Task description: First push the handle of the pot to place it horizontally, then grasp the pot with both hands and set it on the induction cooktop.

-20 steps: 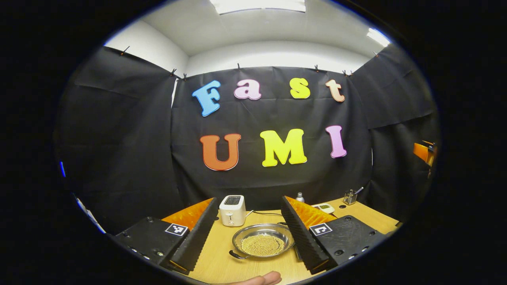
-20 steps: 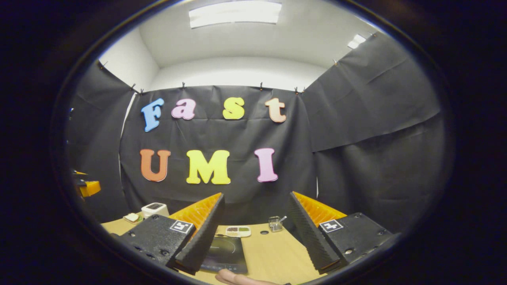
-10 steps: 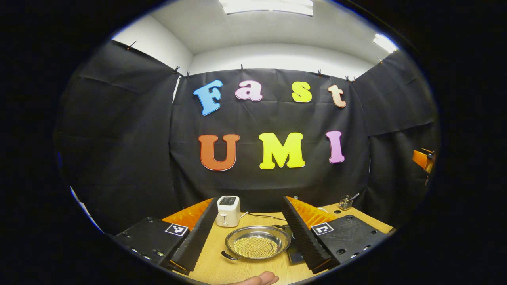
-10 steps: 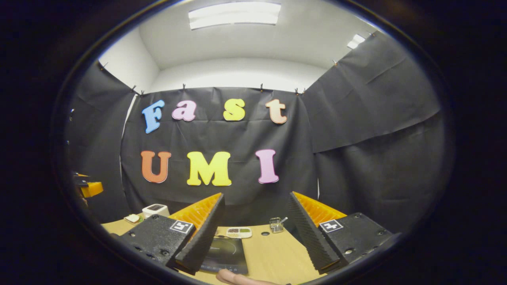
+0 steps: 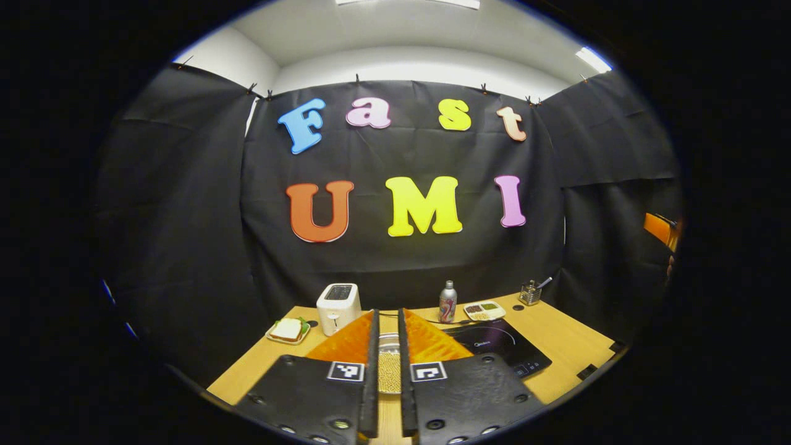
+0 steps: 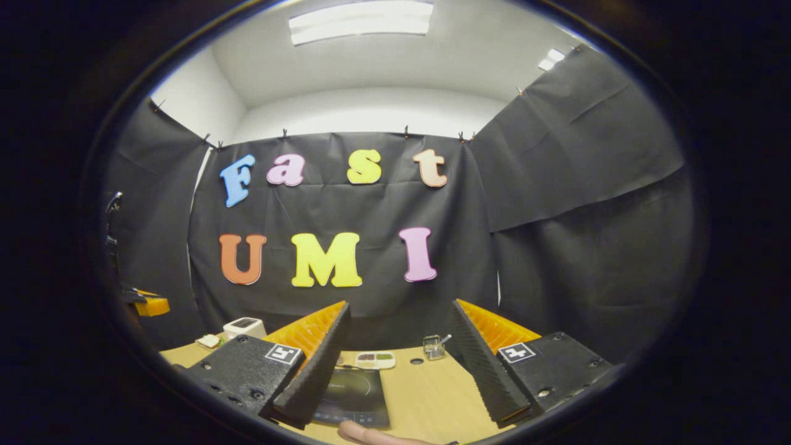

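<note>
Left gripper [image 5: 386, 321] is closed, the pot [image 5: 389, 371] beyond its fingers; right gripper [image 6: 395, 327] gapes over bare table [image 6: 426, 395] beside the cooktop [image 6: 353, 395].

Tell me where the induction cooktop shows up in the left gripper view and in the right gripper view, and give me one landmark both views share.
Left gripper view: the induction cooktop lies on the table, right of the nearly closed fingers.
Right gripper view: it sits low at centre-left, partly behind that gripper's left finger.
Shared landmark: the white toaster at the table's back edge.
</note>
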A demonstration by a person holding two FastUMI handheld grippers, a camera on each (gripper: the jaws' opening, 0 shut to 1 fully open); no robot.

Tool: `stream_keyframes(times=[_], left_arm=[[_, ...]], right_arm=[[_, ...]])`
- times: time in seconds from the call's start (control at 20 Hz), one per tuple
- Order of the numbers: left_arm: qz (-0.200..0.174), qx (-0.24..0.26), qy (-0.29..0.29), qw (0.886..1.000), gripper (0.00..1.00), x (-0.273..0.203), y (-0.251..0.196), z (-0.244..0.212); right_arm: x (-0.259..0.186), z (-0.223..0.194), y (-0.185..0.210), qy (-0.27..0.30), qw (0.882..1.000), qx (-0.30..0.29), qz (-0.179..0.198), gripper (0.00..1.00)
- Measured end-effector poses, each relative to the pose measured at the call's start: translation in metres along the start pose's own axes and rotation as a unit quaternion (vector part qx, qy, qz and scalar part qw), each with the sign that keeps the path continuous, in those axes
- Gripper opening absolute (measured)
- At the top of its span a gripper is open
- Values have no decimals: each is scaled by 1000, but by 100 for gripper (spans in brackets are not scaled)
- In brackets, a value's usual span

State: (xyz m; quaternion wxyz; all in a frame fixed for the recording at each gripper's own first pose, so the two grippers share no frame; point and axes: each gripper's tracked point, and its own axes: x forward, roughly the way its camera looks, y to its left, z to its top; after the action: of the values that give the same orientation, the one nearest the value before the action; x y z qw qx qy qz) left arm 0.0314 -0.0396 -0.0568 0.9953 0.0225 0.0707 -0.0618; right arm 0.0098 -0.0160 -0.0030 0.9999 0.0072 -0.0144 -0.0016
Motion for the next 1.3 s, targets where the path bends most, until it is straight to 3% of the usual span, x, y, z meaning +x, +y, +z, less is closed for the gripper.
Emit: stream_keyframes(times=[0.05, 0.1, 0.15, 0.3, 0.5, 0.55, 0.7, 1.0, 1.3], left_arm=[[-3, 3, 16, 1000, 11, 3, 1, -9], [0, 1, 28, 1000, 1, 9, 4, -17], [-1, 6, 48, 999, 6, 11, 4, -29], [5, 5, 94, 996, 0, 18, 11, -60], [2, -5, 156, 988, 0, 33, 18, -110], [5, -4, 173, 985, 0, 34, 22, -122], [3, -10, 219, 976, 0, 41, 24, -162], [12, -20, 296, 955, 0, 45, 31, -236], [17, -41, 343, 938, 0, 48, 37, -276]], right_arm=[[2, -2, 1, 3, 1000, -1, 1, 96], [2, -4, 1, 4, 1000, -3, 2, 96], [4, -4, 0, 4, 1000, -4, 3, 96], [8, -9, -2, 11, 1000, -5, 2, 96], [14, -19, -6, 25, 1000, -2, 1, 96], [15, -22, -6, 27, 1000, -3, 0, 100], [18, -29, -8, 35, 999, -6, 2, 96], [22, -37, -8, 44, 999, -3, 3, 100], [27, -49, -4, 54, 999, -1, 8, 96]])
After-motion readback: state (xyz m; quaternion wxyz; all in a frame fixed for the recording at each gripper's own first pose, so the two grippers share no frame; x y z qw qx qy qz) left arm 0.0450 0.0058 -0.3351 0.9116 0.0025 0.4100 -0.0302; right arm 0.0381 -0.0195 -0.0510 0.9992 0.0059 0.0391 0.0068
